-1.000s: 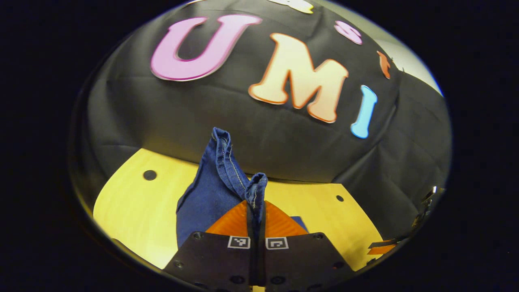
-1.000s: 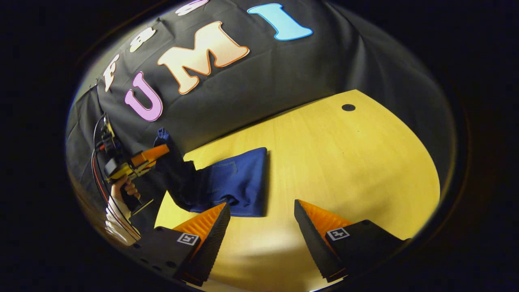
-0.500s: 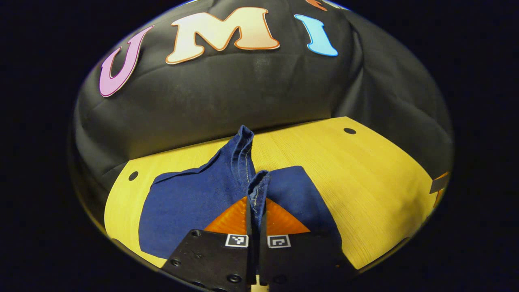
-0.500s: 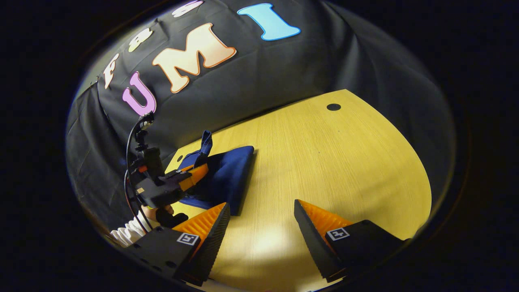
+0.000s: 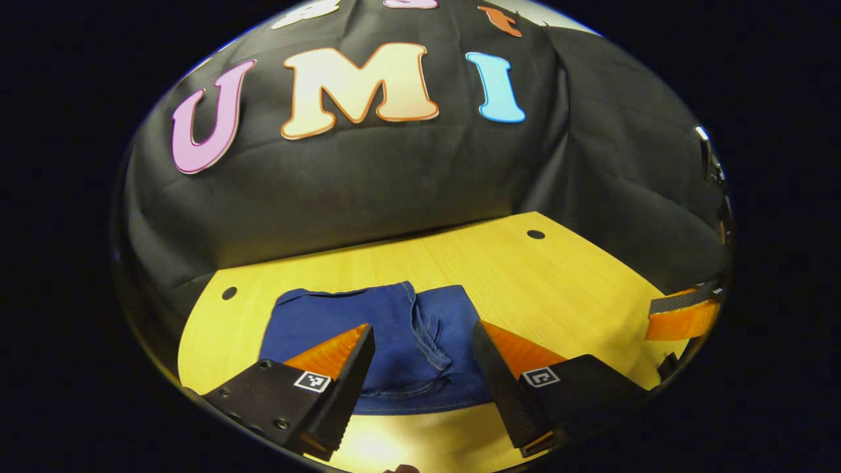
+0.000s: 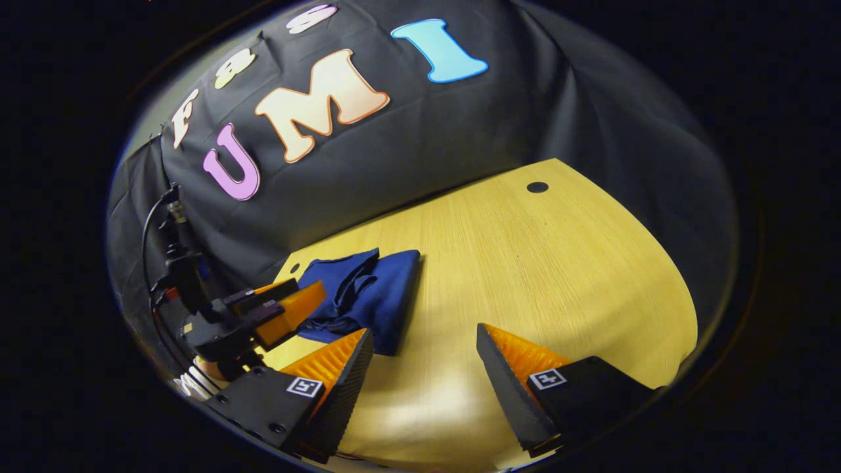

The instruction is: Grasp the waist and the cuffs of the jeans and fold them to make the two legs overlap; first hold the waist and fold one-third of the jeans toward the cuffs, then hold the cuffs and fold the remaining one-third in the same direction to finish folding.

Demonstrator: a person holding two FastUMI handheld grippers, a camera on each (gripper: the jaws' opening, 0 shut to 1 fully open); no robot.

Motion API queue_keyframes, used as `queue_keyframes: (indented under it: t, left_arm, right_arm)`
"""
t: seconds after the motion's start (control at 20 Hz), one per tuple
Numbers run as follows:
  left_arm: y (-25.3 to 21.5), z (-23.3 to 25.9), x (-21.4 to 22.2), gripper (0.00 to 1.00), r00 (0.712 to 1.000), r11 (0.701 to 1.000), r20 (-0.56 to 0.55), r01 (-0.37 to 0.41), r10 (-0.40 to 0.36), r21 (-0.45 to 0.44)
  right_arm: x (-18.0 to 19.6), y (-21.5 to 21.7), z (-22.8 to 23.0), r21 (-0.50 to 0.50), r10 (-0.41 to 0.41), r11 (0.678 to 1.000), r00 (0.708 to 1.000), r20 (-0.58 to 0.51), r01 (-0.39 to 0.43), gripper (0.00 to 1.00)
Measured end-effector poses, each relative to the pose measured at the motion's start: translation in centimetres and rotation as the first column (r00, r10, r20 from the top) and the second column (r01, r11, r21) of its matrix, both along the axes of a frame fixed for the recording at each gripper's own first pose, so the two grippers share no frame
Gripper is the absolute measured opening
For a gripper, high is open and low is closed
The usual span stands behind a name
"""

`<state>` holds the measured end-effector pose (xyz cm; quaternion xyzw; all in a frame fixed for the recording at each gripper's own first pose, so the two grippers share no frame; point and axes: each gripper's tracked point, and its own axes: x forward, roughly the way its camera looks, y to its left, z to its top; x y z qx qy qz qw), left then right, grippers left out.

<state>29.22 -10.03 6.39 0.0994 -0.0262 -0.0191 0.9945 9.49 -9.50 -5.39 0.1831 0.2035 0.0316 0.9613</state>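
Where jaws gape — jeans [image 5: 394, 335] folded, table [image 6: 558, 276] bare.

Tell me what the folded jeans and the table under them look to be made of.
Jeans: dark blue denim, matte woven cloth; stitched seams and soft rumpled folds show it.
Table: pale yellowish wood or a wood-look laminate, smooth with a slight sheen; fine straight grain lines and soft glare point to that, though solid wood or veneer cannot be told apart.

You have no readable text here. Each gripper [image 5: 420, 368] carries small square coded markers. They hold no words or numbers.
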Motion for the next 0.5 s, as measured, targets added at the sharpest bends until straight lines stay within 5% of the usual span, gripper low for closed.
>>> queue_keyframes:
  t: [0.3, 0.5]
  left_arm:
    - [2.4, -1.4, -5.4, 0.89, 0.999, 0.998, -0.028, 0.041, -0.042, -0.055]
    - [2.5, -2.4, -7.4, 0.87, 0.993, 0.995, -0.054, 0.102, -0.102, -0.003]
  right_arm:
    - [-2.4, 4.4, 2.5, 0.007, -0.037, 0.999, 0.996, 0.078, 0.036, 0.98]
    - [-3.7, 6.2, 4.1, 0.018, -0.059, 0.998, 0.991, 0.12, 0.057, 0.98]
